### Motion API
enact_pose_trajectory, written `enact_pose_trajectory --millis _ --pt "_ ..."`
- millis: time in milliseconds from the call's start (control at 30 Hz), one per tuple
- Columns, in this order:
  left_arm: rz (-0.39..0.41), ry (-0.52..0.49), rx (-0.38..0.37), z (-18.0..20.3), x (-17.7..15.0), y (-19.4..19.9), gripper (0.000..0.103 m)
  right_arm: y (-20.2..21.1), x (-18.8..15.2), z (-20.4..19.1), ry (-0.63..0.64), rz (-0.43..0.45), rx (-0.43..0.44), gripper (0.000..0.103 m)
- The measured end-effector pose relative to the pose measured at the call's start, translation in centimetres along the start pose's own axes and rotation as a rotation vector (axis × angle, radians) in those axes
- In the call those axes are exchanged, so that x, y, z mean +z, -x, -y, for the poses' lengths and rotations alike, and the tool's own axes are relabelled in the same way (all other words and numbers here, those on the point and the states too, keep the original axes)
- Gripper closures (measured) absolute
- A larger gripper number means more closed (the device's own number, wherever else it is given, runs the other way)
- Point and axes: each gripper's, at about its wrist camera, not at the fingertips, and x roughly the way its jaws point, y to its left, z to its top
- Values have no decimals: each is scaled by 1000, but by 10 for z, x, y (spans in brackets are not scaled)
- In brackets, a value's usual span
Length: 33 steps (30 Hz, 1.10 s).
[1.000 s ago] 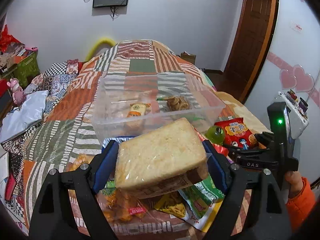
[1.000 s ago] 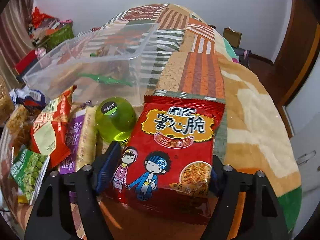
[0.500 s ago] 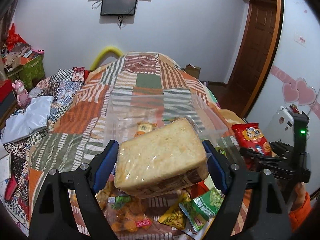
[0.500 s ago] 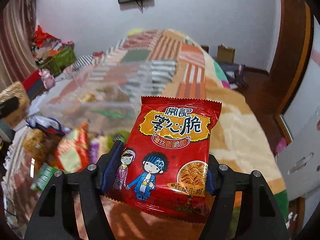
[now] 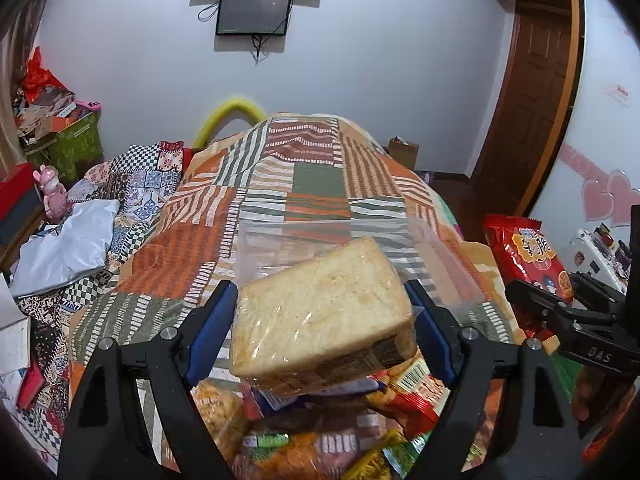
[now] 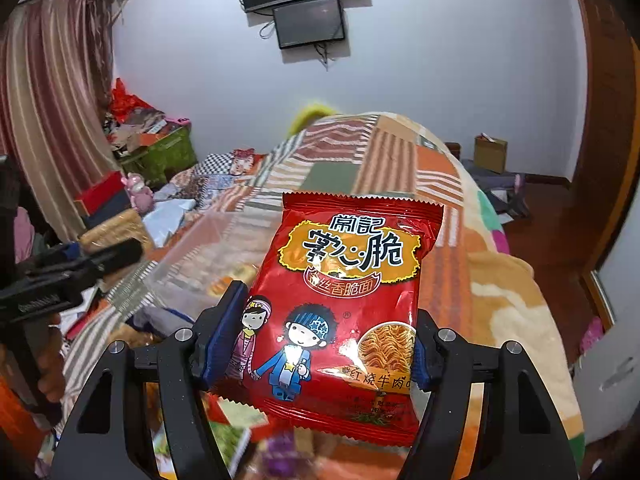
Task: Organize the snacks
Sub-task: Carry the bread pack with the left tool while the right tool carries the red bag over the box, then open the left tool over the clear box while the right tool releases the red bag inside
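Above one patchwork bed [image 5: 320, 184], two tools grip one snack each.

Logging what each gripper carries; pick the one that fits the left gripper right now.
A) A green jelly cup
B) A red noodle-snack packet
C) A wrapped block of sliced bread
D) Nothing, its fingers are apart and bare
C: in the left wrist view the left gripper has its blue pads pressed on both sides of the wrapped bread, held above the snack pile; the red packet sits in the right gripper.
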Motion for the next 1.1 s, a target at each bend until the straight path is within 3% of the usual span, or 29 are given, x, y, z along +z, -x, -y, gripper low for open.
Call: enact_pose_trajectory --millis 467,800,1100 --pt "-156 13 -1 -24 5 -63 20 -70 10 -22 19 -115 54 37" --pt "-193 -27 -16 -20 7 -88 20 -99 6 -25 43 -195 40 37" --pt "-203 -14 -24 -20 2 -92 20 -103 8 -21 22 -217 39 36"
